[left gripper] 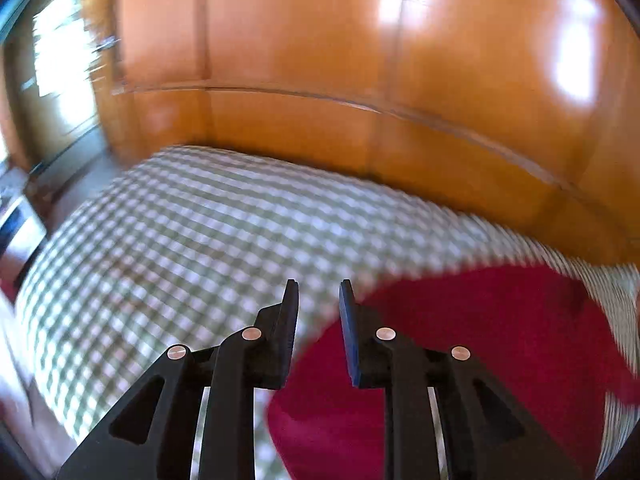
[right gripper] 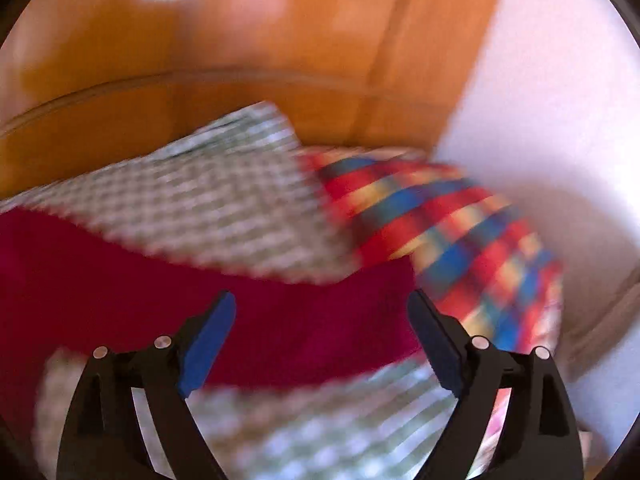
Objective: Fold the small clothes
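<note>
Item: crimson soft-fabric garment (left gripper: pixel 460 352), lying flat on a green-and-white checked bedspread (left gripper: pixel 180 240). In the left wrist view it lies below and to the right of the claw; in the right wrist view it runs as a broad band straight ahead, long axis crossing the frame from left to right.

Left claw (left gripper: pixel 319 292): jaws parted by a narrow gap, nothing between them, tips over the garment's left edge.

Right claw (right gripper: pixel 322 304): jaws spread wide and empty, poised above the middle of the band.

Adjacent: red, blue and yellow plaid cloth (right gripper: pixel 460 232), just to the right of the garment. Orange-brown wooden panelling (left gripper: pixel 320 60) lines the far side of the bed.

Judgement: both claws are near; the right sits more squarely over the cloth. Frames are blurred, so the garment's outline is uncertain.
</note>
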`<state>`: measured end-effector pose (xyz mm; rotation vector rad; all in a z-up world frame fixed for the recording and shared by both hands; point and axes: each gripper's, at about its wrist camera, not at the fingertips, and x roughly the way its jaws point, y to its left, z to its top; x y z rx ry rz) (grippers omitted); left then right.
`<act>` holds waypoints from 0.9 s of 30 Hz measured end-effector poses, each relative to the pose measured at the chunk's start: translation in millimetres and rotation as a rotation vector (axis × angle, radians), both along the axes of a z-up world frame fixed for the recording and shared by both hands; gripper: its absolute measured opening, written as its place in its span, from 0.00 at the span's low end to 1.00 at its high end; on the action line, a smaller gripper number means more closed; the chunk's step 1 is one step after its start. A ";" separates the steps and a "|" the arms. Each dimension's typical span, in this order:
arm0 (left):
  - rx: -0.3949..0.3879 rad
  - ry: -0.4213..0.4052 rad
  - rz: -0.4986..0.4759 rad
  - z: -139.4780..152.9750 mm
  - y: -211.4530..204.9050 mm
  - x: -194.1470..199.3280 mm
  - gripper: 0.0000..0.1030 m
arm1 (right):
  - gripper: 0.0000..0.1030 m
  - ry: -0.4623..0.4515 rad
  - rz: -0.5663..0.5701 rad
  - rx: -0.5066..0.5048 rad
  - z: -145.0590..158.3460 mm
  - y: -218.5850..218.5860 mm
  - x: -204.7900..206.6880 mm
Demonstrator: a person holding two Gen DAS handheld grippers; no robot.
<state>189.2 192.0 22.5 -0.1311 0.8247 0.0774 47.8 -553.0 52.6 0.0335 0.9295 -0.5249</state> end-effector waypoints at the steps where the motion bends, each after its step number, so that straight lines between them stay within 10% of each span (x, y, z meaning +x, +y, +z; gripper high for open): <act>1: -0.010 0.019 -0.076 -7.3 -15.1 -11.4 0.18 | 0.76 0.022 0.063 0.080 -7.4 16.4 -8.8; 5: -0.086 0.083 -0.319 -43.1 -58.7 -75.5 0.19 | 0.47 0.124 0.278 0.378 -35.8 76.0 -37.6; 9: -0.197 0.155 -0.407 -78.5 -89.6 -130.6 0.60 | 0.46 0.134 0.362 0.601 -57.6 117.7 -43.6; 16: -0.251 0.216 -0.400 -112.4 -114.5 -167.6 0.61 | 0.46 0.109 0.349 0.783 -80.4 164.9 -9.0; 18: -0.185 0.199 -0.413 -115.7 -124.0 -168.8 0.55 | 0.38 0.105 0.354 0.781 -80.4 167.8 -1.4; 22: -0.224 0.213 -0.442 -119.5 -121.4 -166.5 0.10 | 0.12 0.133 0.386 0.715 -80.5 181.0 -0.1; 27: -0.296 0.148 -0.433 -94.5 -97.0 -182.2 0.08 | 0.09 0.083 0.408 0.598 -41.3 162.4 -18.7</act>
